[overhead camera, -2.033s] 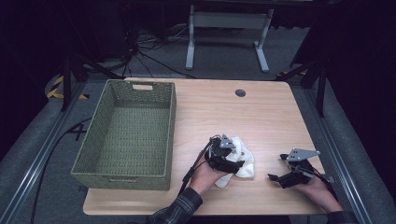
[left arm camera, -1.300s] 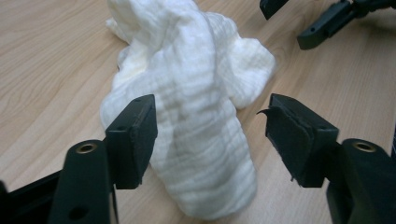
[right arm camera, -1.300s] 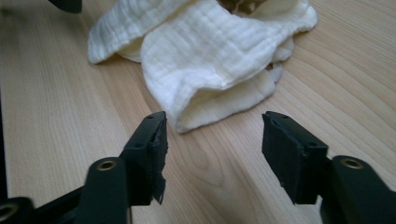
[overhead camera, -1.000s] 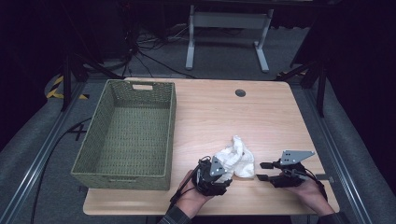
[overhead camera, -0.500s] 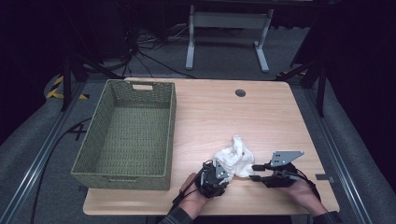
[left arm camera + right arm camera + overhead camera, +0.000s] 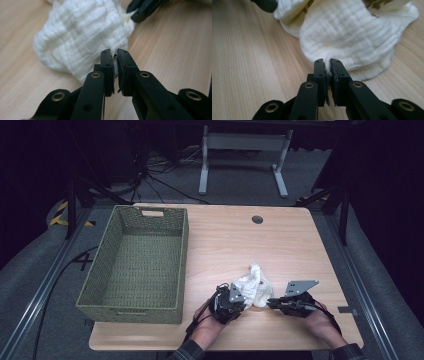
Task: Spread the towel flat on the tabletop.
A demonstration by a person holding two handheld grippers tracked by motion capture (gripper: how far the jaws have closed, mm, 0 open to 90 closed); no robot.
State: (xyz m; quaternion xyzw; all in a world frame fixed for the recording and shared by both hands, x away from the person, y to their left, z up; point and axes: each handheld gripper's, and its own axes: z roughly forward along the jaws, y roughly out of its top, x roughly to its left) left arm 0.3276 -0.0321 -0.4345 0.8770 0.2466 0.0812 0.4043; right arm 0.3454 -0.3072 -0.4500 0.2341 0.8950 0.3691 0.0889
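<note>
Both grippers, left (image 6: 243,296) and right (image 6: 270,303), have just been closing and now pinch the cloth (image 6: 253,287) edge. They should lift evenly (basket (image 6: 136,306) at nine o'clock), keeping the fabric taut.

Both forearms come in from the bottom edge of the high view, sleeves just showing at the cuffs. The left hand (image 6: 207,317) sits bottom centre, wrapped around the left gripper (image 6: 239,296), which points toward the upper right of the frame. The right hand (image 6: 322,320) lies lower right, and the right gripper (image 6: 270,303) points leftward — its grey three-cornered plate on top. The two tips stand near each other, angled inward.

In each gripper view the black jaws rise from the bottom edge, nearly together; both pairs have just been closing, a thin fold of white cloth (image 6: 82,37) pinched between the pads.
</note>
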